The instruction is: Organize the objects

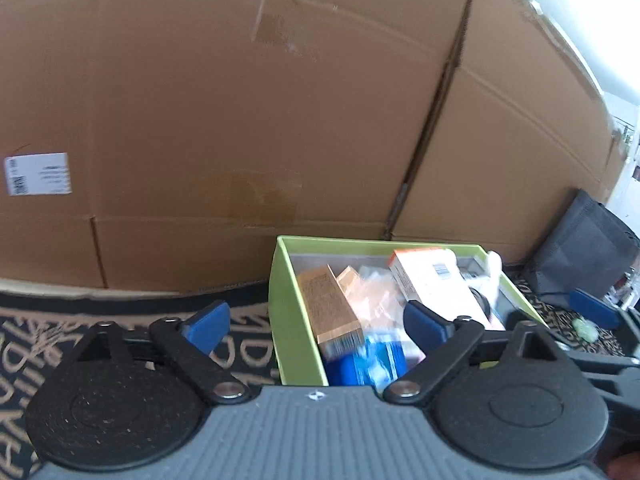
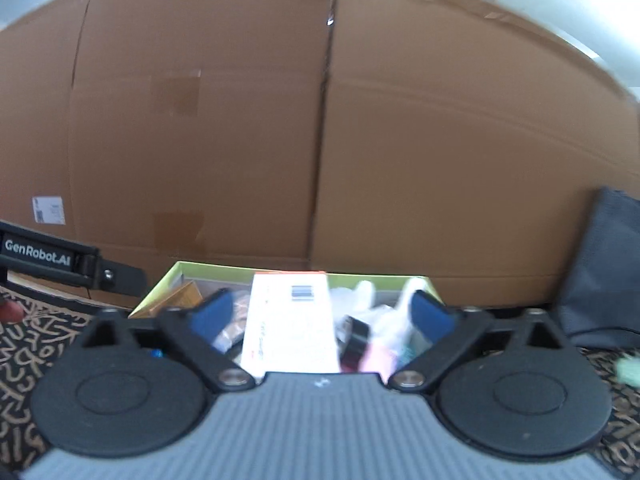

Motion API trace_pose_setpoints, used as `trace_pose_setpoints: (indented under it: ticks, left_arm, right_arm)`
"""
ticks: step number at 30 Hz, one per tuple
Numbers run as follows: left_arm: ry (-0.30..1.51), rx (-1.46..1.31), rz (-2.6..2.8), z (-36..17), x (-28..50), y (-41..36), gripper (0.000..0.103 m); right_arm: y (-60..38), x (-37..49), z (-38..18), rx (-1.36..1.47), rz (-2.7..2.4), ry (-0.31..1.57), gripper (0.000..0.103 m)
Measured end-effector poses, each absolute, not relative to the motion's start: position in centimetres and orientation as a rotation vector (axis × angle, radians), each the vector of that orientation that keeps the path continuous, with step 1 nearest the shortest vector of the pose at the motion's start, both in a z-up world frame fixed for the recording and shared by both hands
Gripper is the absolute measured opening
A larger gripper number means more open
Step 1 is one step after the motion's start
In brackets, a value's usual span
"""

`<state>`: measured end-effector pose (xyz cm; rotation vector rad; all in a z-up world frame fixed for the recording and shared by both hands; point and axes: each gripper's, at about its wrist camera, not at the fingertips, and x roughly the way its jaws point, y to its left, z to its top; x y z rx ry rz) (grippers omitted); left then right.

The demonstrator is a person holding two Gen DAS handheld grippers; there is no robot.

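A green open box (image 1: 285,312) sits on the patterned rug against a big cardboard carton. It holds a tan carton (image 1: 330,312), a white and orange carton (image 1: 432,280), blue packs (image 1: 360,364) and clear wrappers. My left gripper (image 1: 320,324) is open and empty, hovering over the box's near left corner. In the right wrist view the green box (image 2: 160,292) lies just ahead, with the white carton (image 2: 292,324) and a black and pink item (image 2: 356,340) in it. My right gripper (image 2: 324,316) is open and empty above the box. Its blue finger (image 1: 592,308) shows at the right of the left wrist view.
Large cardboard cartons (image 1: 240,120) wall off the back. A dark grey bag (image 1: 584,252) leans at the right, also in the right wrist view (image 2: 604,264). A small pale green object (image 1: 584,328) lies on the rug (image 1: 40,340) to the right of the box.
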<state>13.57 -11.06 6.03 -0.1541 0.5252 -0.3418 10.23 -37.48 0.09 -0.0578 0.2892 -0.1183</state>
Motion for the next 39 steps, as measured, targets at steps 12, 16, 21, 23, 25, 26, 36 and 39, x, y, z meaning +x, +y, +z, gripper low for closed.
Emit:
trace_pose_setpoints:
  ticks: [12, 16, 21, 23, 25, 26, 36, 39]
  left_arm:
    - [0.554, -0.003, -0.277, 3.8, 2.0, -11.4, 0.101]
    - [0.567, 0.002, -0.248, 2.8, 0.6, -11.4, 0.101]
    - [0.580, -0.012, -0.238, 2.4, -0.4, -11.1, 0.101]
    - [0.574, 0.004, -0.234, 2.4, -0.7, -11.3, 0.101]
    - [0.573, 0.005, -0.235, 2.5, -0.9, -11.4, 0.101]
    - [0.574, 0.006, -0.239, 2.5, -0.9, -11.5, 0.101]
    - [0.560, -0.018, -0.271, 2.6, -1.1, -11.1, 0.101]
    - [0.562, -0.017, -0.274, 2.7, -1.0, -11.0, 0.101]
  right_arm:
    - [-38.1, -0.8, -0.1, 0.012, -0.166, 0.431, 0.103]
    - [-38.7, -1.9, -1.0, 0.042, -0.177, 0.460, 0.103]
    - [-38.5, -3.3, -1.3, 0.045, -0.155, 0.453, 0.103]
    - [-38.3, -3.6, -1.2, 0.046, -0.149, 0.451, 0.103]
    - [-38.2, -3.8, -1.0, 0.042, -0.145, 0.447, 0.103]
    - [-38.1, -3.9, -0.9, 0.041, -0.147, 0.441, 0.103]
    - [-38.1, -3.7, -0.7, 0.044, -0.149, 0.437, 0.103]
    - [-38.2, -3.4, -0.9, 0.045, -0.146, 0.445, 0.103]
